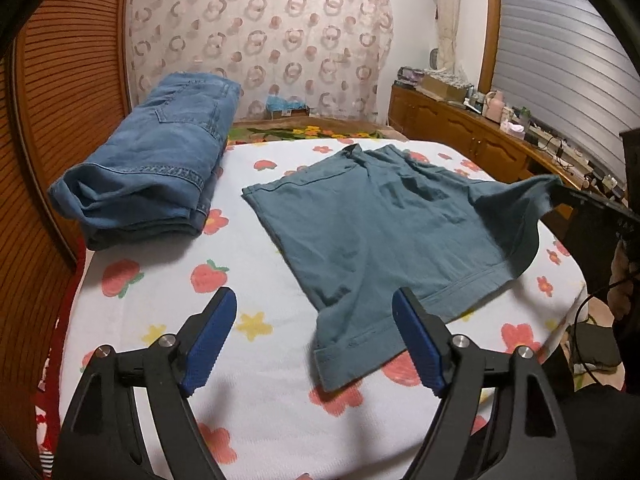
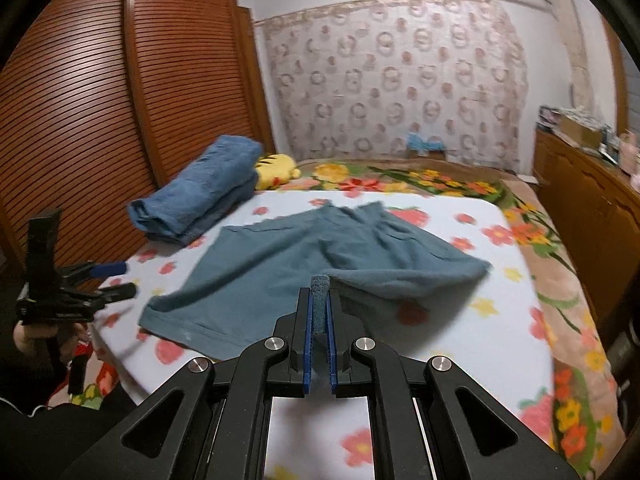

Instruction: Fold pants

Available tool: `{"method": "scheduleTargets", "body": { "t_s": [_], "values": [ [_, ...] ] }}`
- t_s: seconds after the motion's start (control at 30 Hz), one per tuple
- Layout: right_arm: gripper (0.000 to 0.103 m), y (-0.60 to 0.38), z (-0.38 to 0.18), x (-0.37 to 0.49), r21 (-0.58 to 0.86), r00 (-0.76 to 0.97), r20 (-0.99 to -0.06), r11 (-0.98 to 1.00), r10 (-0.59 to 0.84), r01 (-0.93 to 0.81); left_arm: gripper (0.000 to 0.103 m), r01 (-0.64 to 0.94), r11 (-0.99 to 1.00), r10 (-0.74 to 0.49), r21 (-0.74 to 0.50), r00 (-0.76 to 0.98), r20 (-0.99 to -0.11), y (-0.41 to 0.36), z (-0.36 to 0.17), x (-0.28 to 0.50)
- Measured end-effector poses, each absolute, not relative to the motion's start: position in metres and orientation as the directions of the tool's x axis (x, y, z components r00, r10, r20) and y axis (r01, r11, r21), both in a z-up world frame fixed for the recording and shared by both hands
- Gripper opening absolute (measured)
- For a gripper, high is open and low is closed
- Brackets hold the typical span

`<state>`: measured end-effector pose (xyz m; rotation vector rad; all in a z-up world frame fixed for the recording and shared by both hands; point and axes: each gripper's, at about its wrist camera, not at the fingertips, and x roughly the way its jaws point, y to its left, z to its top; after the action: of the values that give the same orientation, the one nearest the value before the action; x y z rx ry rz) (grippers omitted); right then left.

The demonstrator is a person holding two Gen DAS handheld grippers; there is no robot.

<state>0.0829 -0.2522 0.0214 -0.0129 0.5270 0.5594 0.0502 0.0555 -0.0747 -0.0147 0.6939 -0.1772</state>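
Teal shorts (image 1: 376,220) lie spread on the flowered bed sheet (image 1: 248,264); they also show in the right wrist view (image 2: 280,256). My left gripper (image 1: 314,312) is open and empty, hovering just above the near hem of the shorts; it also shows at the left of the right wrist view (image 2: 118,280). My right gripper (image 2: 319,304) is shut on a corner of the shorts and lifts it off the sheet, so the cloth drapes from the jaws. In the left wrist view this gripper (image 1: 560,196) holds the raised right corner.
Folded blue jeans (image 1: 152,160) lie at the far left of the bed, beside a wooden slatted wardrobe (image 1: 60,120). A yellow plush toy (image 2: 276,170) sits behind them. A wooden cabinet (image 1: 472,136) with clutter runs along the right. A patterned curtain (image 1: 264,48) hangs behind.
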Motion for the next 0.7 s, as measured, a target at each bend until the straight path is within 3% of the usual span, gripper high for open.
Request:
{"method": "scheduleTargets", "body": {
  "t_s": [0.47, 0.67, 0.7],
  "values": [
    [0.006, -0.177, 0.012, 0.12, 0.168, 0.542, -0.492, 0.685, 0.681, -0.709, 0.081, 0.083, 0.993, -0.116, -0.083, 0.771, -0.626, 0.081, -0.078, 0.05],
    [0.006, -0.167, -0.005, 0.138, 0.173, 0.49, -0.544, 0.662, 0.681, -0.729, 0.081, 0.078, 0.993, -0.118, -0.091, 0.771, -0.625, 0.087, -0.079, 0.054],
    [0.012, -0.167, -0.008, 0.141, 0.18, 0.484, -0.55, 0.662, 0.681, -0.727, 0.081, 0.081, 0.992, -0.121, -0.092, 0.77, -0.626, 0.088, -0.08, 0.056]
  ]
}}
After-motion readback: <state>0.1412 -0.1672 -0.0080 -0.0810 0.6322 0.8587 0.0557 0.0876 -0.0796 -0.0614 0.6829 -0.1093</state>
